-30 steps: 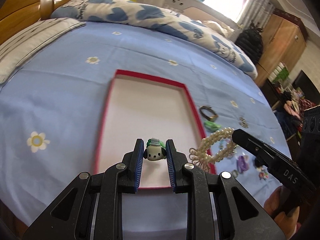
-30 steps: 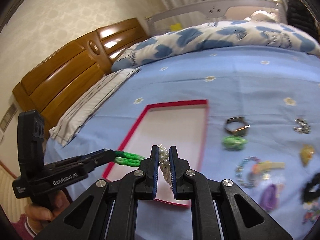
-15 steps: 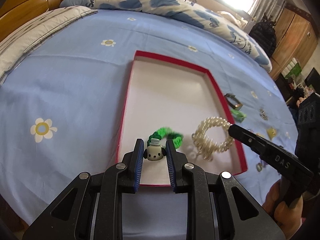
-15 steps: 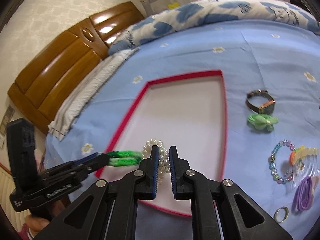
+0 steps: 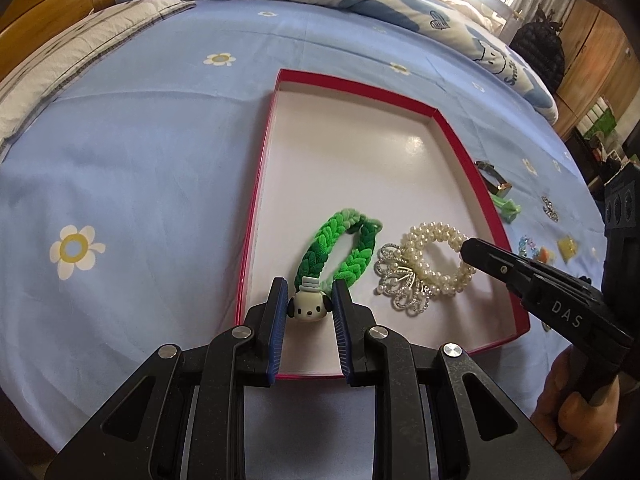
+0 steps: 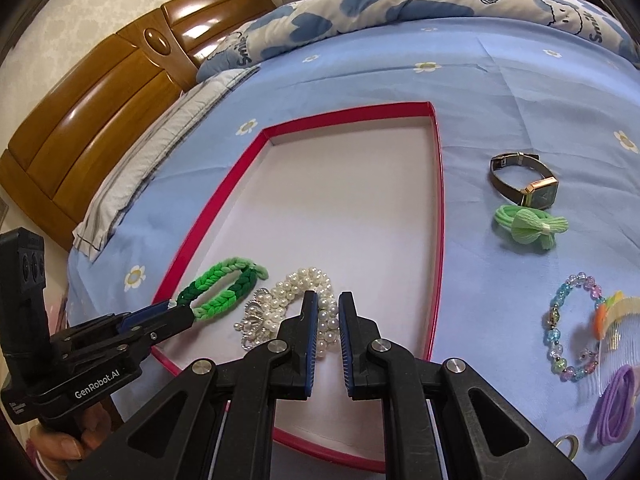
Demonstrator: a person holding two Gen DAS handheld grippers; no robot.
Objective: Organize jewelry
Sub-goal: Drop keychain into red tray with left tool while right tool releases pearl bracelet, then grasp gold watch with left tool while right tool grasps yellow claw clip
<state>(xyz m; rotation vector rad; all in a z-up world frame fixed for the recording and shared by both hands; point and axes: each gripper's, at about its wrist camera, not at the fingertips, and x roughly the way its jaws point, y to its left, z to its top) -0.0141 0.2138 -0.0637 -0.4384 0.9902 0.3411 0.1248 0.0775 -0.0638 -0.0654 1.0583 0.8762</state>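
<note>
A shallow red-rimmed white tray [image 5: 460,148] [image 6: 441,200] lies on the blue bedsheet. My left gripper [image 5: 308,304] [image 6: 168,307] is shut on the white dog charm [image 5: 309,307] of a green braided hair tie [image 5: 352,248] [image 6: 224,286], which lies on the tray floor near the front. My right gripper [image 6: 328,316] [image 5: 472,249] straddles a pearl bracelet [image 6: 308,292] [image 5: 436,256] with a silver bow, lying in the tray beside the hair tie; the jaws stand slightly parted around the pearls.
On the sheet right of the tray lie a watch [image 6: 528,184], a green bow hair tie [image 6: 528,226], a coloured bead bracelet [image 6: 568,336], a comb clip [image 6: 616,320] and purple hair ties [image 6: 616,408]. Pillows and a wooden headboard [image 6: 100,120] lie beyond.
Both grippers moved forward over the tray and lowered. The green hair tie and the pearl bracelet now rest on the tray floor. My right jaws have opened a little.
</note>
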